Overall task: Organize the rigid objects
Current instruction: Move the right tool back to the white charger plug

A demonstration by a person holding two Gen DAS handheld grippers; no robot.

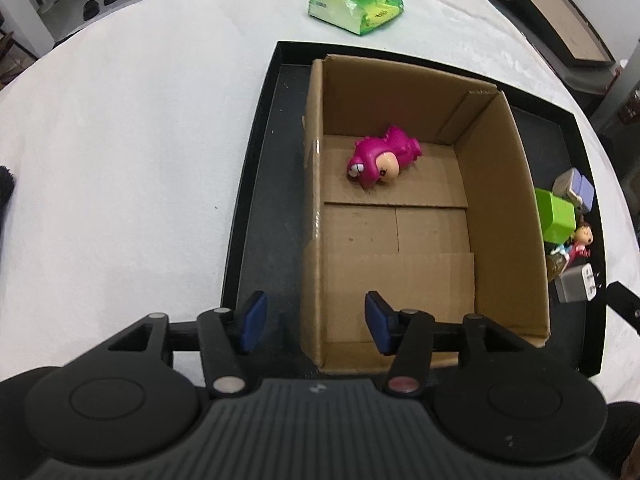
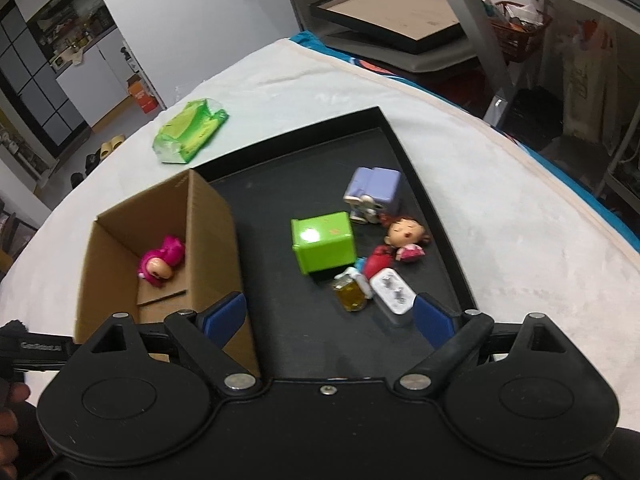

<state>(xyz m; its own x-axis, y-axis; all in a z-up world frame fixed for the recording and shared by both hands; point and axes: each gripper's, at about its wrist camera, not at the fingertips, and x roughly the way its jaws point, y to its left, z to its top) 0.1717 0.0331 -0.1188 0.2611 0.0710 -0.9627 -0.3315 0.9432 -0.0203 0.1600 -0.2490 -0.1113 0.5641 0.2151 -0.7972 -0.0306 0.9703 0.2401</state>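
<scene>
The left gripper (image 1: 316,322) is held with its blue pads apart and nothing between them, pointing steeply down over the near wall of an open cardboard box (image 1: 500,216). Ahead of its fingertips, on the box floor toward the far end, a pink dinosaur toy (image 1: 382,158) is seen lying on its side, well apart from the pads. The box is set inside a black tray (image 1: 256,184), which rests on a white cloth (image 1: 120,160); beyond the tray's far rim a green packet (image 1: 356,2) is seen on the cloth. The right gripper (image 2: 330,314) is likewise held wide apart and empty, above the bare tray floor to the right of the box. Just ahead of its right pad (image 2: 434,322) a white plug adapter (image 2: 394,292) is found, touching a small amber bottle (image 2: 350,290) on its left. Further ahead a green cube (image 2: 324,242) is placed, with a doll figure (image 2: 404,238) to its right and a lilac block toy (image 2: 374,192) beyond both. At the lower left edge of the right wrist view, part of the person's hand (image 2: 10,420) is visible.
</scene>
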